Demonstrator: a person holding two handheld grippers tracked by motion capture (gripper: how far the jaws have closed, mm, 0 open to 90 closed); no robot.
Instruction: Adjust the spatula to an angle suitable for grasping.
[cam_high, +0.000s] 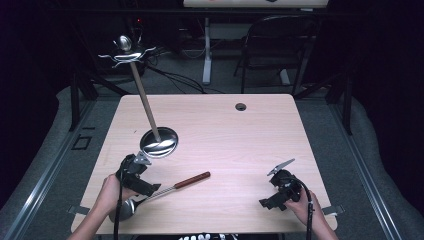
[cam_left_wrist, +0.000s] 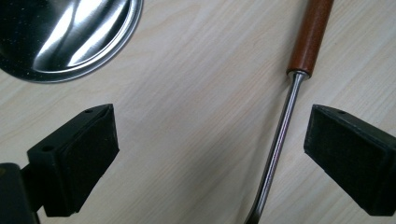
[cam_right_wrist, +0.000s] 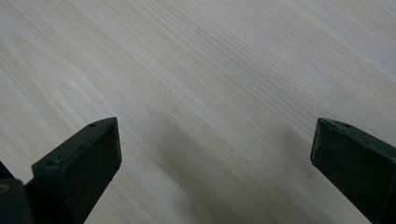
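A ladle (cam_high: 165, 189) with a brown wooden handle (cam_left_wrist: 312, 35) and a steel shaft (cam_left_wrist: 276, 149) is laid flat on the worktop (cam_high: 235, 140), near its front left edge. The shaft is seen between the wide-open jaws of the left claw (cam_left_wrist: 210, 154), nearer the right-hand jaw and untouched by either. Just beyond it, the round steel base (cam_high: 159, 142) of a stand is set. The right claw (cam_right_wrist: 215, 168) is held open above bare wood, well apart from the ladle.

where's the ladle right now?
In the high view the ladle lies flat on the table at front left, bowl by the left gripper, wooden handle pointing right, just in front of the stand's round base.
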